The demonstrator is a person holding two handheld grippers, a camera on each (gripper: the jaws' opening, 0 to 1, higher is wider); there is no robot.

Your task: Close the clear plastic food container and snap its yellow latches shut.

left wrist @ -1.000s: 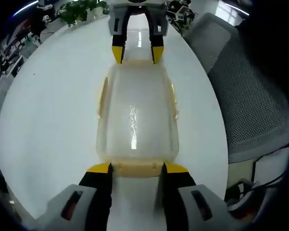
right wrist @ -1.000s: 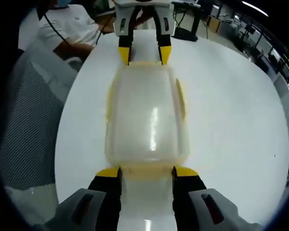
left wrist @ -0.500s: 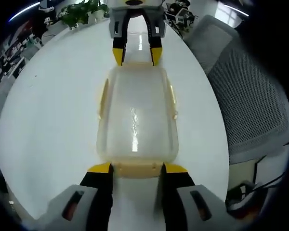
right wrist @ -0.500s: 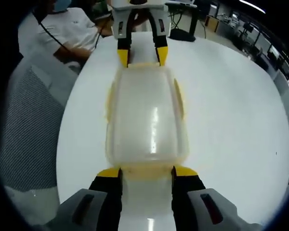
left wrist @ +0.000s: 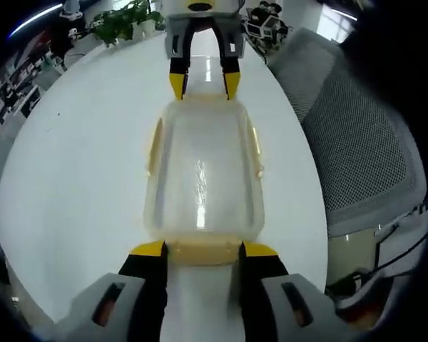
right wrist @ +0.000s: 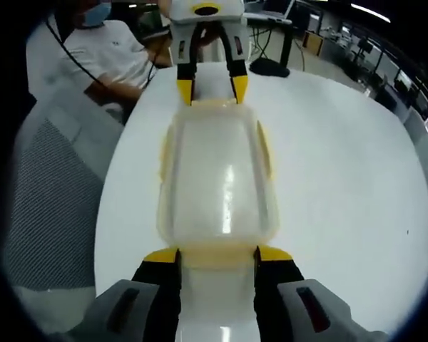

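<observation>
Grippers, left (left wrist: 197, 251) and right (right wrist: 217, 255), spread wide at opposite end latches of container (left wrist: 202, 174) on desk (left wrist: 78, 164).

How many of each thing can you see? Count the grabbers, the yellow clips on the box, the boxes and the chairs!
Grippers: 2, left gripper and right gripper
Yellow latches: 4, two end ones, two side ones
Clear container: 1
Mesh chair: 1
Total: 8
</observation>
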